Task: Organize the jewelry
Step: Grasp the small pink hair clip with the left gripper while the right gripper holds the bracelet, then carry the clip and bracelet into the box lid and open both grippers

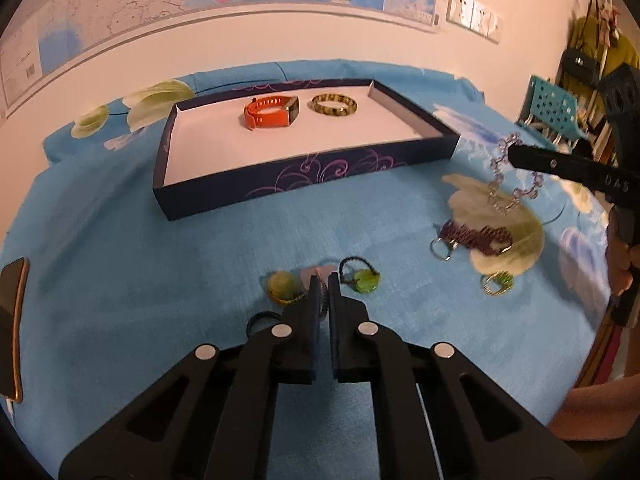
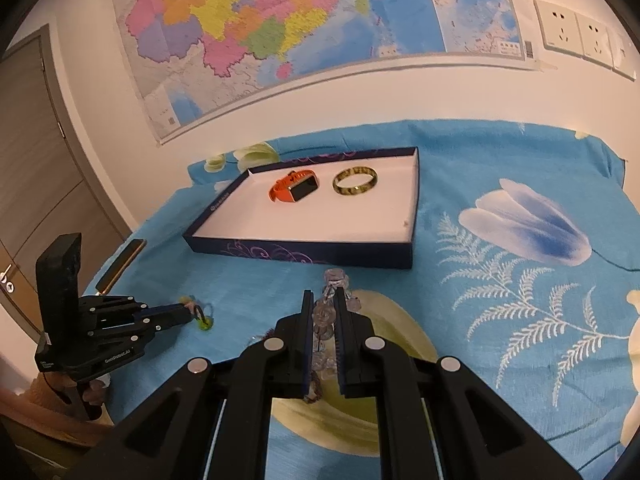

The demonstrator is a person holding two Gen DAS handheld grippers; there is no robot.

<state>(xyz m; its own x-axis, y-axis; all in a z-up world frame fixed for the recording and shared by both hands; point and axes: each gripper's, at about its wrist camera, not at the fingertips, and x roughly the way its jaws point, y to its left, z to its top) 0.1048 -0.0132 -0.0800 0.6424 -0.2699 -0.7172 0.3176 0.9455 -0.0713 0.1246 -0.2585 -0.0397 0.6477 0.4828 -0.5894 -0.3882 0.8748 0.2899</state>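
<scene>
Nearest the tray (image 1: 304,176), on the blue cloth (image 1: 160,264) in front of it, the left gripper (image 1: 323,280) sits with jaws nearly closed over a thin braided cord (image 1: 325,304) — can't tell if it's actually pinched. The right gripper (image 2: 323,296) is clamped on a clear bead bracelet (image 2: 325,316), dangling just off the tray's near right corner. Inside the tray, toward its far side — an orange watch (image 1: 271,113) beside a green bangle (image 1: 334,105).

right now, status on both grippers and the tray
Right gripper shut on clear bead bracelet, lifted. Left gripper shut on a braided piece. Tray holds orange watch, bangle. Path clear.
</scene>
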